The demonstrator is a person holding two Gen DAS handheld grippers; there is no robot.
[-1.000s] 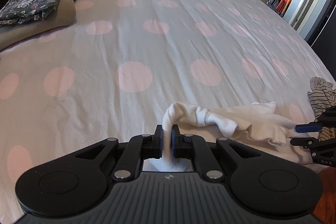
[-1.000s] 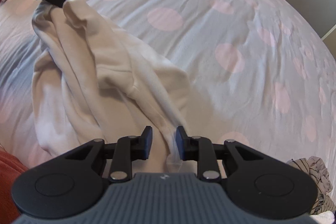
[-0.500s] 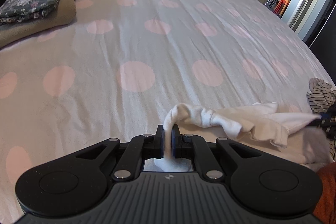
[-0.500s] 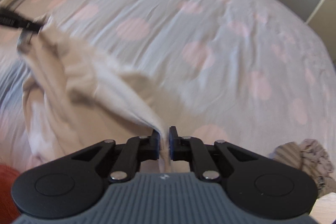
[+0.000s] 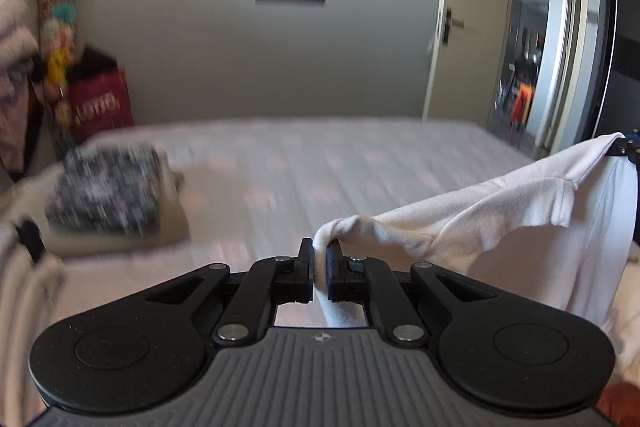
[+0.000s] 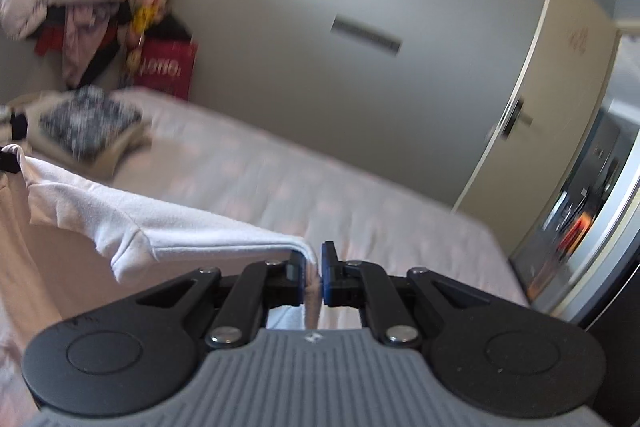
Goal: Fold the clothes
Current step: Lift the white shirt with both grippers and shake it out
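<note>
A white garment (image 5: 500, 215) hangs stretched in the air above the bed between both grippers. My left gripper (image 5: 319, 263) is shut on a bunched corner of it, and the cloth runs up to the right, where the right gripper's tip (image 5: 626, 147) shows at the frame edge. In the right wrist view my right gripper (image 6: 312, 267) is shut on another edge of the white garment (image 6: 160, 227), which runs left to the left gripper's tip (image 6: 8, 161). The garment's lower part hangs below both views.
The bed (image 5: 320, 163) with its pink-dotted sheet lies below. A folded dark floral piece on a beige stack (image 5: 108, 195) sits at its far left. A red bag (image 5: 100, 103) and clutter stand in the corner. A door (image 5: 468, 27) stands open on the right.
Both grippers have lifted the white garment off the bed and tipped upward, so the wall and door now show. The right gripper, open a second ago, has shut on the cloth.
</note>
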